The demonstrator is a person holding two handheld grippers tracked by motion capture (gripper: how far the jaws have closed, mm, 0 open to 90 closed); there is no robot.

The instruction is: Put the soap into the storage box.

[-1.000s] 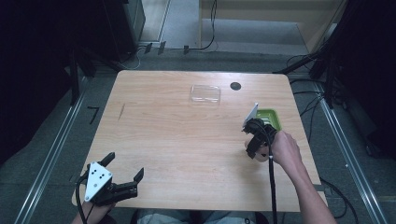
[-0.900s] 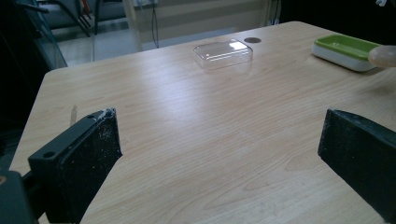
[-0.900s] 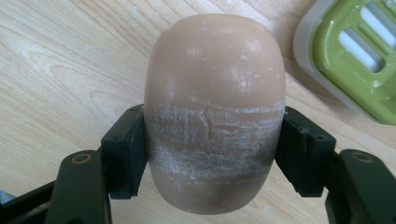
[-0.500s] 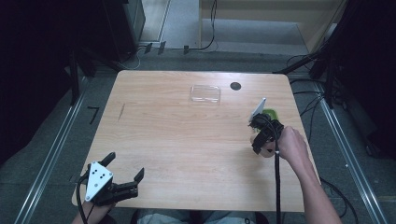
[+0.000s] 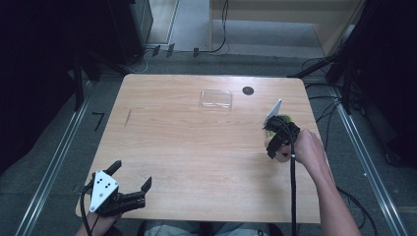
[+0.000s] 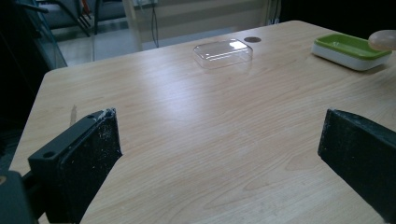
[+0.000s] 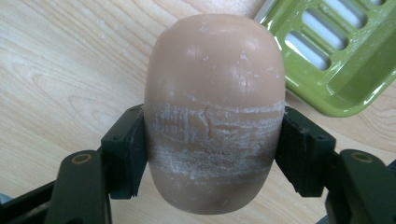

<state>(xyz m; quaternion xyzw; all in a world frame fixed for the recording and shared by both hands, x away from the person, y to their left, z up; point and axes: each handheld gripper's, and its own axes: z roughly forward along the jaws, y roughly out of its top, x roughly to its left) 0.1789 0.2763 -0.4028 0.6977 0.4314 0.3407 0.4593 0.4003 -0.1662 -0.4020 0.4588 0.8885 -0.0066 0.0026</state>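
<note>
Bar of soap (image 7: 215, 112), beige and scuffed white across its middle, sits clamped between the right gripper's (image 7: 212, 154) jaws just beside the green soap dish (image 7: 336, 56). At the table's (image 5: 196, 147) near-left corner the left gripper (image 5: 130, 184) rests with jaws spread wide, empty. A clear plastic lid (image 5: 216, 99) lies toward the far edge.

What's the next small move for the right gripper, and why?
Probably carry the soap bar the short way over the green soap dish and lower it in. The right gripper has it clamped between both jaws, and the dish sits empty just beside it.
</note>
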